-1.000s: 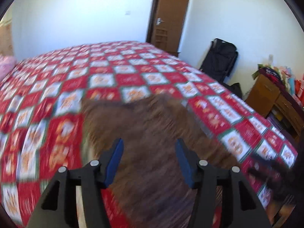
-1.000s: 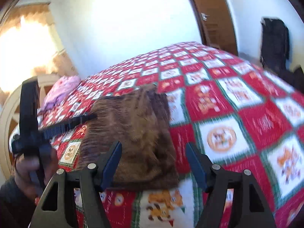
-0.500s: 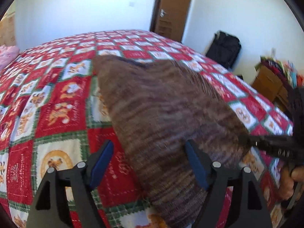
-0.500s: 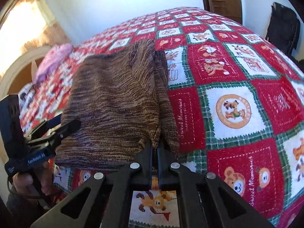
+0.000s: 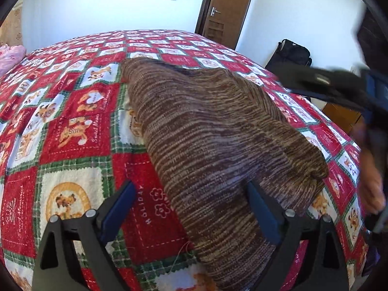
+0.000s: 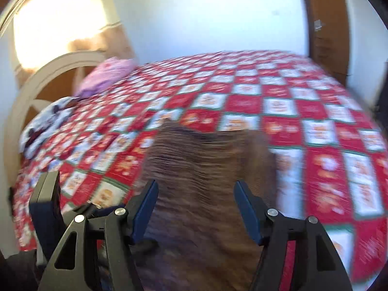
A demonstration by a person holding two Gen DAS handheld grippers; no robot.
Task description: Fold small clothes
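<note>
A brown striped knit garment [image 5: 218, 140] lies folded on the red patchwork bedspread [image 5: 72, 126]. My left gripper [image 5: 189, 198] is open just above its near end, empty. In the right wrist view, which is blurred, the garment [image 6: 206, 169] lies ahead and my right gripper [image 6: 196, 201] is open over its near part, empty. The right gripper also shows blurred at the right edge of the left wrist view [image 5: 339, 84], and the left gripper at the lower left of the right wrist view [image 6: 46, 206].
A pink cloth [image 6: 109, 75] and a white patterned cloth [image 6: 48, 121] lie near the headboard [image 6: 43, 77]. A brown door [image 5: 225, 7], a black bag [image 5: 291, 53] and a wooden cabinet [image 5: 344, 116] stand beyond the bed.
My right gripper was shut on the garment's near edge half a second ago; it has opened and swung, blurring its view. My left gripper stayed open near the garment.
</note>
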